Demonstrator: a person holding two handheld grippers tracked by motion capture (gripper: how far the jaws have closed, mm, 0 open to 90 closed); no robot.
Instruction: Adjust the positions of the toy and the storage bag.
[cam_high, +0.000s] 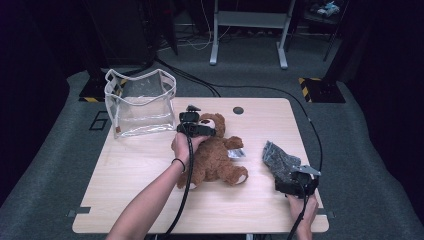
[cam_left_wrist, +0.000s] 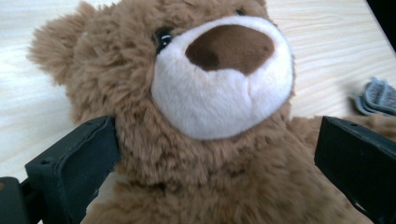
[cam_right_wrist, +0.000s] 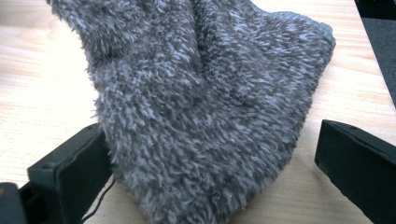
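1. The left gripper (cam_left_wrist: 210, 154) stood released, jaws straddling the bear (cam_high: 214, 152) mid-tabletop (cam_high: 125, 200); best clamp its neck squarely.
2. The right gripper (cam_right_wrist: 210, 158) gaped around the sock (cam_right_wrist: 205, 107); bite deep.

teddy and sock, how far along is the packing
Nothing looks packed yet: the clear bag stands empty at the table's far left. In hand: open left hand-held gripper straddles the teddy's neck, open right hand-held gripper around the sock. Gripping and bagging likely remain.
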